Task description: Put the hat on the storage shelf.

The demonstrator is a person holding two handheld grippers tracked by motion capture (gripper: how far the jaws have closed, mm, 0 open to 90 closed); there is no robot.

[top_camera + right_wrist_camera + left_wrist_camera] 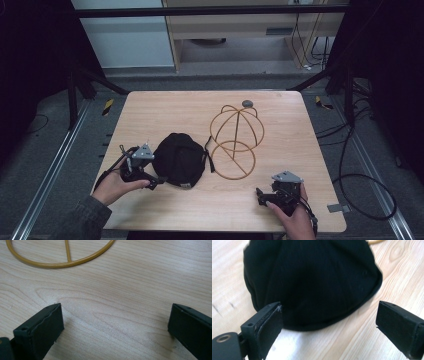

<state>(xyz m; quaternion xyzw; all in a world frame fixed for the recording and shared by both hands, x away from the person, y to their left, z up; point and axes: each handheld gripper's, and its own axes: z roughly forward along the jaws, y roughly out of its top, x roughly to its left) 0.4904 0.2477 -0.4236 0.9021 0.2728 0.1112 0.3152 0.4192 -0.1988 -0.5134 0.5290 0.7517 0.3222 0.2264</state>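
A black cap (pixel 179 159) lies crown-up on the wooden table (pixel 165 112), left of centre. Right beside it a gold wire hat stand (pixel 235 140) lies tipped over, its round base ring (pixel 62 263) nearest me. My left gripper (pixel 154 181) sits at the cap's near-left edge, open. In the left gripper view the cap (pixel 312 282) lies just ahead of the wide jaws of the left gripper (pixel 329 322), and no pad presses on it. My right gripper (pixel 260 194) rests near the front right, open over bare wood, with the right gripper (pixel 115 327) a little short of the ring.
A small grey round object (pixel 248 103) lies at the far edge behind the stand. A white patch (pixel 287 345) shows on the table under the cap's near rim. Cables trail on the floor (pixel 365 185) to the right of the table.
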